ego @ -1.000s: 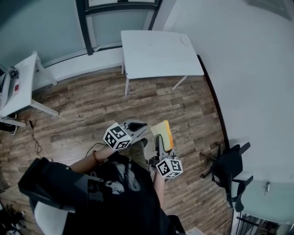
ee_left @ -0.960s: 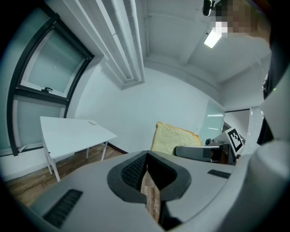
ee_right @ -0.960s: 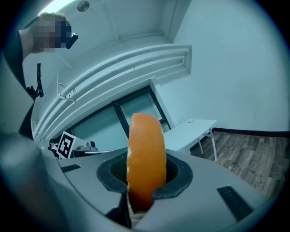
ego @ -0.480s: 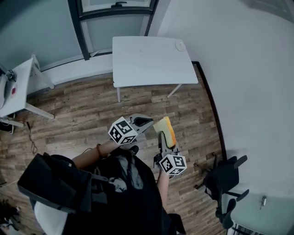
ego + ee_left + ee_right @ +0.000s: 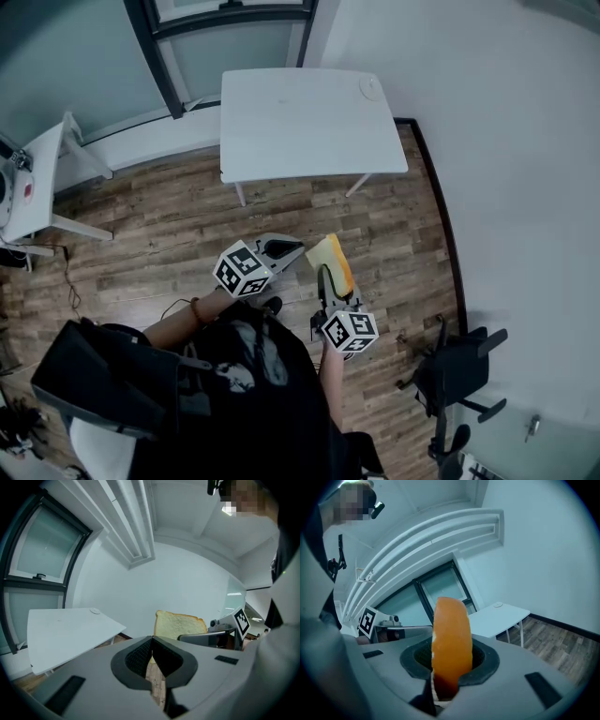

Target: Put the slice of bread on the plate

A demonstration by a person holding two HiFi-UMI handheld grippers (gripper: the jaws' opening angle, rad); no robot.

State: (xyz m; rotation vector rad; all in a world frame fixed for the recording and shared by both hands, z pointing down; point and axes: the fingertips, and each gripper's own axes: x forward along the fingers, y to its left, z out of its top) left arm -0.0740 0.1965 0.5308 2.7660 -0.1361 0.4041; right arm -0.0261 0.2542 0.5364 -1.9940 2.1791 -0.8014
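A slice of bread [image 5: 331,260] with an orange-brown crust stands upright in my right gripper [image 5: 325,275], which is shut on its lower edge. The right gripper view shows the slice edge-on [image 5: 451,641] between the jaws of the right gripper [image 5: 450,657]. My left gripper [image 5: 289,249] is beside it on the left, shut and holding nothing [image 5: 151,644]. The bread [image 5: 180,625] also shows in the left gripper view. The small white plate [image 5: 371,87] lies on the far right corner of the white table [image 5: 300,122] ahead, well apart from both grippers.
Wooden floor [image 5: 169,225] lies between me and the table. A smaller white table [image 5: 42,178] stands at the left and a black office chair [image 5: 459,370] at the lower right near the wall. A dark-framed window [image 5: 225,14] is behind the table.
I have walked toward the white table. Both grippers have travelled forward with me, side by side. The bread stays upright in the right gripper.
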